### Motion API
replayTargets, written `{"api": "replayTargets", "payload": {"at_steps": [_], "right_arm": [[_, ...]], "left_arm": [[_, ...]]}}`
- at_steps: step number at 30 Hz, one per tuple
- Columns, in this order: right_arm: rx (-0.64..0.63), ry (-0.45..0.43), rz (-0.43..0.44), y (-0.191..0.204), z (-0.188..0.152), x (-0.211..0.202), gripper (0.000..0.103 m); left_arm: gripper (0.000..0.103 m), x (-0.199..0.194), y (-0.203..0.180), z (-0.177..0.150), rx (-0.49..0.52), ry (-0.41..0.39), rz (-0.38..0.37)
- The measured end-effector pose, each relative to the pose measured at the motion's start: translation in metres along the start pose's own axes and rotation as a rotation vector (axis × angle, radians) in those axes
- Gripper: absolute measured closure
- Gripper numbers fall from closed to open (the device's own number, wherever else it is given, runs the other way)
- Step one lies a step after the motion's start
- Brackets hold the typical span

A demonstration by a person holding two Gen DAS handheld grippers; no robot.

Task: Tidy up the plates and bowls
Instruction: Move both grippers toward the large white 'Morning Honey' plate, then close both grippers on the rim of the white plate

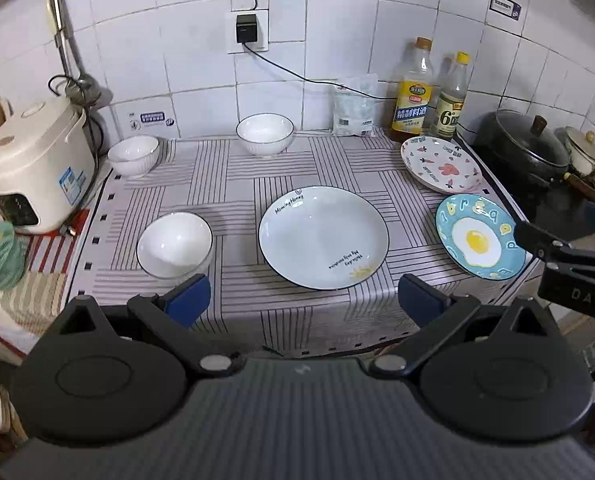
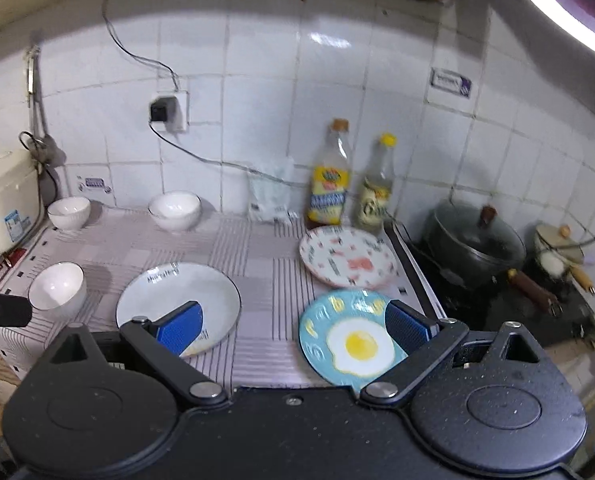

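Both claws (image 1: 303,300) (image 2: 293,330) spread above plates

left claw (image 1: 303,298): fingers spread wide, nothing between the blue pads, level, held above the near table edge
right claw (image 2: 293,328): fingers wide apart, empty, off the table; its tip shows in the left wrist view

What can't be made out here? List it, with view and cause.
- Fried-egg plate: near rim hidden, right wrist view, behind right tongs.
- Pot contents: lid covers them, both views.
- Bottle labels: blurred, right wrist view.
- Left tongs: open, holding nothing.
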State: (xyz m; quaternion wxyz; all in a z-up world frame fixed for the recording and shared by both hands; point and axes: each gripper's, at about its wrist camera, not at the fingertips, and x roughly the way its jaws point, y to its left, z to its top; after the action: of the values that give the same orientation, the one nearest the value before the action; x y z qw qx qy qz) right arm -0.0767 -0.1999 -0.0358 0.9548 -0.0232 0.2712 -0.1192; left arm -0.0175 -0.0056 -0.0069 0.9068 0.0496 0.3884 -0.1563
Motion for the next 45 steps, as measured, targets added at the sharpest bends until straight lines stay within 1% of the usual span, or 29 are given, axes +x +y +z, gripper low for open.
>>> {"api": "replayTargets", "payload": {"at_steps": [2,4,8,9,11,13,15,18,20,22,25,28,31,35,39,40,41,42,43,44,45], "right_arm": [[0.015,-0.054,0.059,0.000,-0.003,0.002,0.003],[0.032,-0.079,0.109,0.000,-0.006,0.008,0.003],[0.064,-0.071,0.113,0.004,-0.004,0.030,0.004],[0.066,-0.069,0.124,0.006,-0.004,0.034,0.004],[0.066,-0.064,0.150,0.009,-0.005,0.049,0.005],[0.072,-0.046,0.155,0.012,-0.009,0.063,0.005],[0.068,-0.041,0.187,0.016,-0.014,0.076,0.005],[0.106,-0.012,0.247,0.020,-0.025,0.103,0.006],[0.145,0.018,0.267,0.021,-0.033,0.124,0.008],[0.173,0.042,0.286,0.023,-0.041,0.141,0.009],[0.190,0.076,0.304,0.026,-0.053,0.165,0.011],[0.239,0.111,0.332,0.025,-0.065,0.188,0.015],[0.253,0.144,0.336,0.025,-0.075,0.205,0.019],[0.277,0.178,0.342,0.021,-0.083,0.224,0.022],[0.314,0.206,0.373,0.018,-0.088,0.239,0.023],[0.317,0.201,0.383,0.019,-0.088,0.241,0.023],[0.318,0.201,0.389,0.020,-0.090,0.243,0.023],[0.317,0.208,0.392,0.021,-0.090,0.247,0.024],[0.316,0.215,0.394,0.022,-0.092,0.250,0.032],[0.315,0.225,0.398,0.022,-0.093,0.254,0.043],[0.322,0.236,0.397,0.022,-0.093,0.258,0.049]], "left_arm": [[0.001,0.007,0.002,0.003,0.023,0.008,-0.011],[0.001,0.017,0.005,0.006,0.029,0.021,-0.017],[0.002,0.049,0.016,0.010,0.018,0.080,-0.038],[0.002,0.058,0.019,0.010,0.012,0.094,-0.030],[0.004,0.079,0.026,0.010,0.001,0.125,0.011],[0.004,0.099,0.032,0.009,-0.004,0.139,0.039],[0.004,0.119,0.040,0.009,-0.026,0.154,0.030],[0.005,0.152,0.048,0.008,-0.045,0.184,0.027],[0.005,0.173,0.050,0.006,-0.060,0.205,0.021],[0.005,0.190,0.052,0.001,-0.079,0.201,0.026],[0.005,0.212,0.048,-0.004,-0.065,0.224,0.011],[0.006,0.234,0.047,-0.008,-0.067,0.256,0.016],[0.007,0.247,0.047,-0.010,-0.068,0.262,0.003],[0.009,0.256,0.047,-0.012,-0.073,0.259,0.026],[0.009,0.268,0.048,-0.014,-0.077,0.266,0.036],[0.015,0.271,0.048,-0.014,-0.079,0.269,0.036],[0.025,0.274,0.048,-0.015,-0.085,0.275,0.030],[0.028,0.276,0.049,-0.015,-0.092,0.282,0.019],[0.036,0.277,0.051,-0.015,-0.108,0.282,-0.001],[0.045,0.277,0.052,-0.015,-0.120,0.282,-0.015],[0.048,0.278,0.054,-0.014,-0.134,0.285,-0.030]]}}
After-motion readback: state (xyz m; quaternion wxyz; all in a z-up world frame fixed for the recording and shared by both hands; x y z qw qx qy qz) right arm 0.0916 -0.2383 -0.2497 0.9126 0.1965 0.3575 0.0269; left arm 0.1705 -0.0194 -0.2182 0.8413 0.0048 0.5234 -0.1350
